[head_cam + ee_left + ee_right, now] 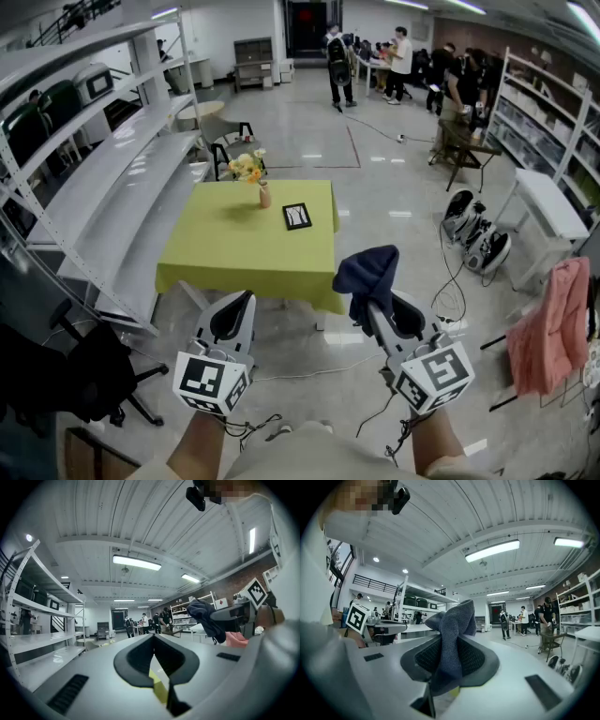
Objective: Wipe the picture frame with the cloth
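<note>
Cloth [368, 272], dark blue, bunches above the right gripper [374, 303], whose jaws pinch it ready for wiping. The left gripper [238, 317] is closed on nothing. The picture frame [297, 217] lies flat on the green table [225, 253], well ahead of both.

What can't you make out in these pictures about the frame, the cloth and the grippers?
Picture frame: too small in the head view to tell its image or any dirt; in both gripper views the fingers block it.
Right gripper: the cloth wraps its tips in the right gripper view and the head view.
The cloth's full size: bunched up in every view.
</note>
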`<state>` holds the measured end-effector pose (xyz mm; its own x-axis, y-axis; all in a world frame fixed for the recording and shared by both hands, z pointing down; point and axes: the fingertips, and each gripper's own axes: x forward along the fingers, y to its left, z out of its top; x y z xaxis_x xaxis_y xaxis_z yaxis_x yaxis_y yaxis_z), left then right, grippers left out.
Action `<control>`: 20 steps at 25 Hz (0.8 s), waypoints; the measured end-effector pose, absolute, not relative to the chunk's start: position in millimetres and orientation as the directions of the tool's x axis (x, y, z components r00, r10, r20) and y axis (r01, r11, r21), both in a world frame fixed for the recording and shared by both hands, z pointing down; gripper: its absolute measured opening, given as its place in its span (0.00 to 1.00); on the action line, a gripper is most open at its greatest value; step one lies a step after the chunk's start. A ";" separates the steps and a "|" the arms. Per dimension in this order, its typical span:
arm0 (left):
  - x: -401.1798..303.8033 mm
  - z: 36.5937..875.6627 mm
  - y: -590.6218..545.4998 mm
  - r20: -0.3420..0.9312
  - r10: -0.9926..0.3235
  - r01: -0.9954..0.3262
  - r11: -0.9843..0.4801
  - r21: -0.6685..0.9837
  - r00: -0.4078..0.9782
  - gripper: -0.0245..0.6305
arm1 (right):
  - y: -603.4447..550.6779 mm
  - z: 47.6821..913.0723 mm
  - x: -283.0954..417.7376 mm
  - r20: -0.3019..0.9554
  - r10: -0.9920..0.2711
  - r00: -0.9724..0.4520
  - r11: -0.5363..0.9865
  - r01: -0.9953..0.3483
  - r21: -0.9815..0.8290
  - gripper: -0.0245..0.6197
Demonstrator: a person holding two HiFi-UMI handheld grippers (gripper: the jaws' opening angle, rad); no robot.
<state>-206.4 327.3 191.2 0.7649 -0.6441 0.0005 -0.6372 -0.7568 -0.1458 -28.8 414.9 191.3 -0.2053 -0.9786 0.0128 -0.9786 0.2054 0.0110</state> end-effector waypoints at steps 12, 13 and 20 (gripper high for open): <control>-177.7 196.5 331.9 0.026 -0.644 -0.635 -0.758 -0.149 0.764 0.05 | 415.5 200.6 0.8 0.020 -0.980 -0.197 0.197 -0.980 -0.001 0.19; -175.0 197.1 333.1 0.028 -0.645 -0.635 -0.758 -0.149 0.764 0.05 | 416.1 201.8 3.3 0.024 -0.980 -0.199 0.199 -0.980 0.001 0.19; -164.7 205.9 339.0 0.042 -0.655 -0.644 -0.750 -0.151 0.754 0.05 | 418.8 212.7 19.4 0.034 -0.978 -0.205 0.205 -0.979 0.000 0.19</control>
